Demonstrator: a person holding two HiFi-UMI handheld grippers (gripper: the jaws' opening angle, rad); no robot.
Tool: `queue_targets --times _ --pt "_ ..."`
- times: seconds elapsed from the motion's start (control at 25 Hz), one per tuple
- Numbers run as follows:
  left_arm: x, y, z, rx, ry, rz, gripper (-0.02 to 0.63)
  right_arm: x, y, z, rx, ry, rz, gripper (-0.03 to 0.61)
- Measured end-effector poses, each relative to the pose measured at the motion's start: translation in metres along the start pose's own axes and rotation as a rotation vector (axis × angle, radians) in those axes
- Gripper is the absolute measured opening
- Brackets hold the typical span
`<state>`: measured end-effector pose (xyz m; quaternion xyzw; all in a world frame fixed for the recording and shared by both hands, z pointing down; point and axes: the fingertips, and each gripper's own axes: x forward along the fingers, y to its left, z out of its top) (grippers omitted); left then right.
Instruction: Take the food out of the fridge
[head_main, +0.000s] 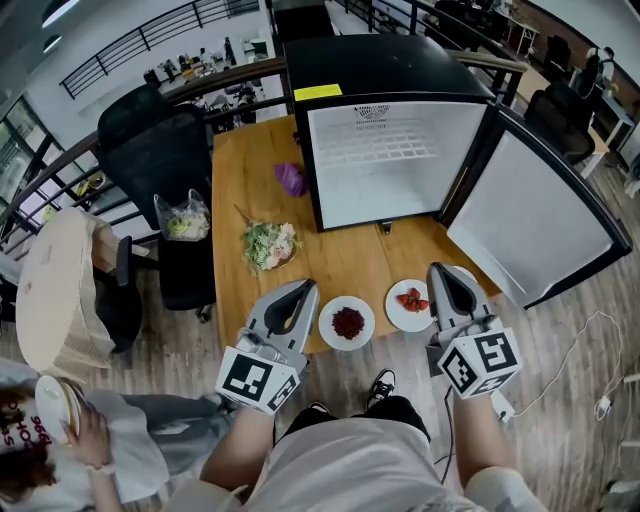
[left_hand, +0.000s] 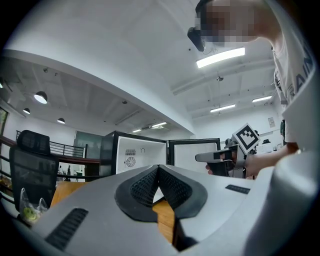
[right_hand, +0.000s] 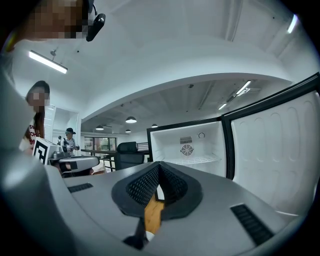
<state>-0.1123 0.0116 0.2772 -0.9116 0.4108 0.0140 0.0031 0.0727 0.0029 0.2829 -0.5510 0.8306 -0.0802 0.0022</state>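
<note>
Head view: light wooden table (head_main: 350, 255) in an open office; black mini fridge (head_main: 380, 80) on it, door wide; food outside on the table: leafy salad plate (head_main: 270, 244), white plate of dark red bits (head_main: 347, 323), white plate of red pieces (head_main: 411, 300) | Left gripper view: left gripper (left_hand: 158, 170) jaws pressed together | Right gripper view: right gripper (right_hand: 159, 167) jaws pressed together, facing the fridge

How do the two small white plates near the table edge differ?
The left plate holds a dark red, fine heap; the right plate holds brighter red chunks. The left plate shows whole; the right plate is partly hidden behind the right gripper. Both are round, white and on the table.
</note>
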Motion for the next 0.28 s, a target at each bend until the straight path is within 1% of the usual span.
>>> queue_targets --times 0.28 --pt "-0.003 -0.006 0.0 -0.007 -0.007 -0.005 0.006 -0.005 0.0038 -0.004 -0.01 0.009 0.007 0.018"
